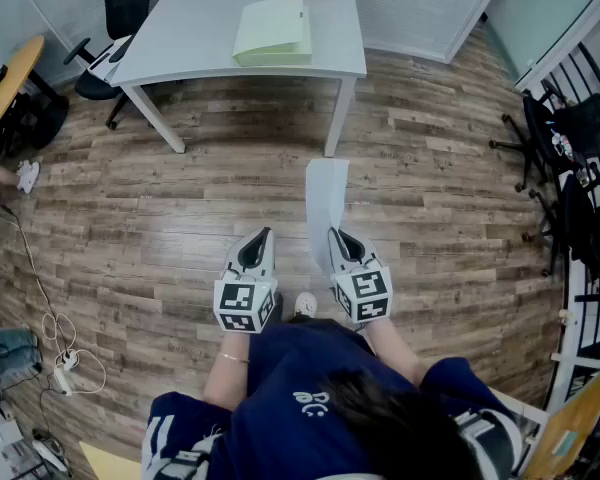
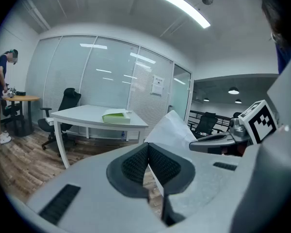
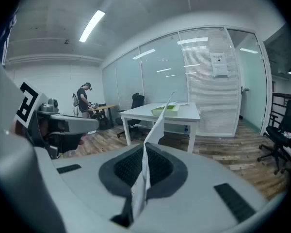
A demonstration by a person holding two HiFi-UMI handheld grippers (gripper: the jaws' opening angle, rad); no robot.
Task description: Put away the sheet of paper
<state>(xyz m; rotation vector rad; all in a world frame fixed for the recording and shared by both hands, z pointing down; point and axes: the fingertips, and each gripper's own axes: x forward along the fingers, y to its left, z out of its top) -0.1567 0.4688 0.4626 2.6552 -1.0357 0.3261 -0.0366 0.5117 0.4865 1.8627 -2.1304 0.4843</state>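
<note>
Sheet of paper (image 1: 326,203) pinched in right gripper (image 1: 342,238), sticking forward; left gripper (image 1: 261,236) closed empty beside it.

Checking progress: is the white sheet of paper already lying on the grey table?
No, the white sheet of paper is clamped in the right hand-held gripper over the wooden floor, short of the grey table.

Office: desk (image 1: 190,30), swivel chair (image 2: 69,102), glass partition (image 3: 160,76)
</note>
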